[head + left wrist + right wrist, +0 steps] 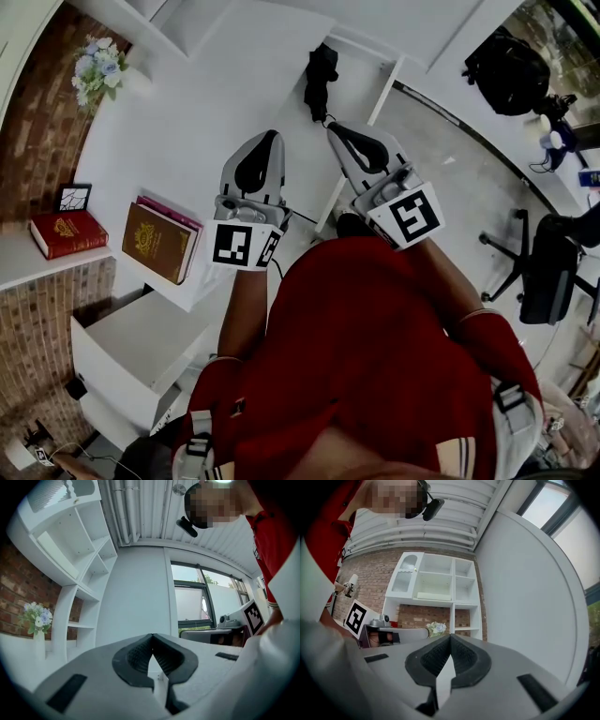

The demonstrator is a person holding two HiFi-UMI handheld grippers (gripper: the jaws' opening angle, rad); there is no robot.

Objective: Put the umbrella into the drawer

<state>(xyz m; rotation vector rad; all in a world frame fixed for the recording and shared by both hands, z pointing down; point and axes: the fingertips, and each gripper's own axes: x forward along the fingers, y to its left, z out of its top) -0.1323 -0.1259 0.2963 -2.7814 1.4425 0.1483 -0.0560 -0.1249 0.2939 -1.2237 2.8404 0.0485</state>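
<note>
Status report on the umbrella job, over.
Left gripper and right gripper shut, both empty. Umbrella lying on desk, not held. Drawer open; books stacked above it.

bare desk top [206,122] lies open up to the umbrella [321,80]. books [161,242] crowd its left edge, just above the open drawer [141,345]; flowers [94,67] stand far left.

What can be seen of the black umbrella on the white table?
The umbrella is black and folded into a short, bunched bundle of soft-looking cloth. It lies flat on the white table, near the far right edge, its narrower end toward the person. It rests on the table; the right gripper, jaws shut and empty, is just short of that end.
</note>
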